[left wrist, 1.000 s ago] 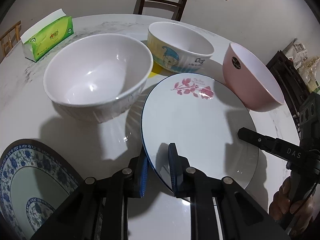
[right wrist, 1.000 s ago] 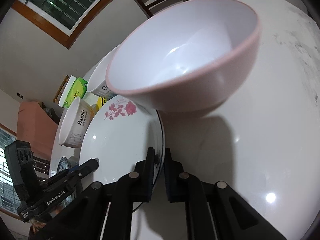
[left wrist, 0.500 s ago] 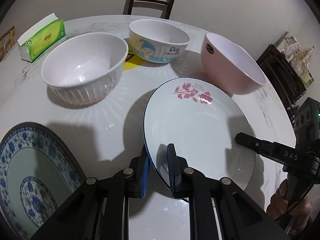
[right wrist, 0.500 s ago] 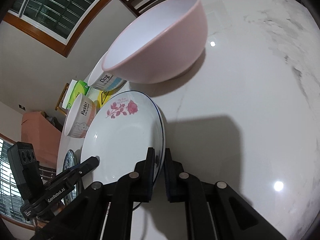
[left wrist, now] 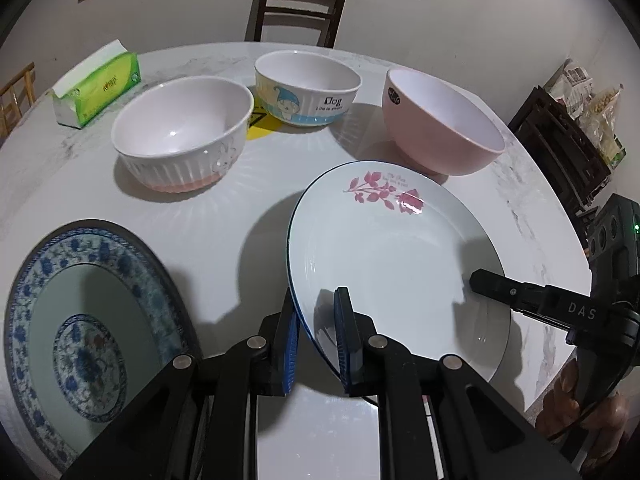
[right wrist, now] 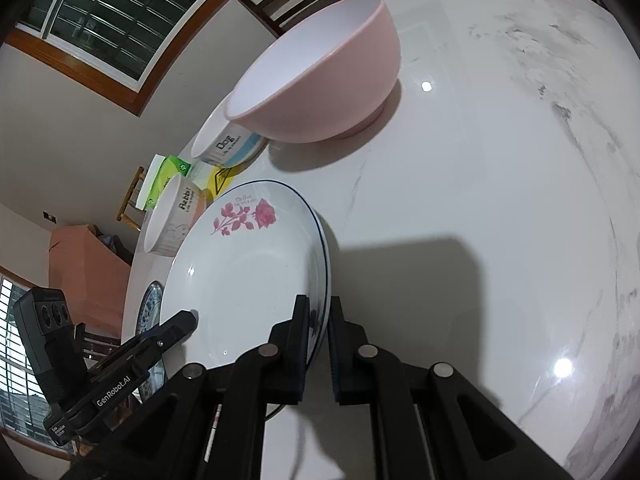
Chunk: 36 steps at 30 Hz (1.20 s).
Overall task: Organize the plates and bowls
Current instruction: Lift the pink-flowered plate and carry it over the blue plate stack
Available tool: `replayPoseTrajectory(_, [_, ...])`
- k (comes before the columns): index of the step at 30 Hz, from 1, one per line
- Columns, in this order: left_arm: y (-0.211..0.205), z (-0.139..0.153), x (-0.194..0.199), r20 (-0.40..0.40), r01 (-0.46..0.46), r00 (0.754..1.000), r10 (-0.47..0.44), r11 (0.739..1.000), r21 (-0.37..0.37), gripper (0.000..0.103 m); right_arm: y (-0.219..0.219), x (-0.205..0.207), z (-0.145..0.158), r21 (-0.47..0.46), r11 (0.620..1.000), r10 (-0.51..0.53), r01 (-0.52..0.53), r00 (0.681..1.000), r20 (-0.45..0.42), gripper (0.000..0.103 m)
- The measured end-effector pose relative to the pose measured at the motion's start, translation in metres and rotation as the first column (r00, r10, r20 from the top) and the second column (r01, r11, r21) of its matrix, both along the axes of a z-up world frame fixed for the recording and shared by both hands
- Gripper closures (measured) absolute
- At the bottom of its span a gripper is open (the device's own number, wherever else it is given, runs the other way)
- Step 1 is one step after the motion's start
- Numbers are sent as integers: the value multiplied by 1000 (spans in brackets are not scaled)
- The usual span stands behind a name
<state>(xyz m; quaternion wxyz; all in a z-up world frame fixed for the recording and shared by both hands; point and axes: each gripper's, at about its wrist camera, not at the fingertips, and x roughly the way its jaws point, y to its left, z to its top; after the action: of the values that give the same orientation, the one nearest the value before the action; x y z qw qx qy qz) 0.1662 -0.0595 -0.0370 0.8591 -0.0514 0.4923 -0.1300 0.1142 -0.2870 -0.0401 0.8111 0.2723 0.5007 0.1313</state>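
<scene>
Marble table point(left wrist: 224, 216) bears the dishes. Blue-patterned plate point(left wrist: 80, 320) lies at its near left. White rose plate point(left wrist: 392, 264) is lifted beside it, tilted; left gripper point(left wrist: 316, 336) and right gripper point(right wrist: 318, 344) each clamp its rim on opposite sides. Behind sit a pink bowl point(left wrist: 436, 136), ribbed white bowl point(left wrist: 180, 136), cartoon bowl point(left wrist: 308, 88) and green tissue pack point(left wrist: 96, 84).
</scene>
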Motion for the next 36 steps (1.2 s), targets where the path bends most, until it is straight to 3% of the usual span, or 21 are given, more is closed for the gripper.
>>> replayPoseTrajectory(15, [50, 22, -39, 41, -102, 994, 102, 995, -9, 89, 58, -6, 22, -5, 994, 111, -111, 993, 34, 94])
replayPoseTrajectory(36, [118, 25, -80, 41, -232, 972, 232, 973, -7, 89, 134, -7, 27, -39, 962, 271, -270, 962, 26, 94])
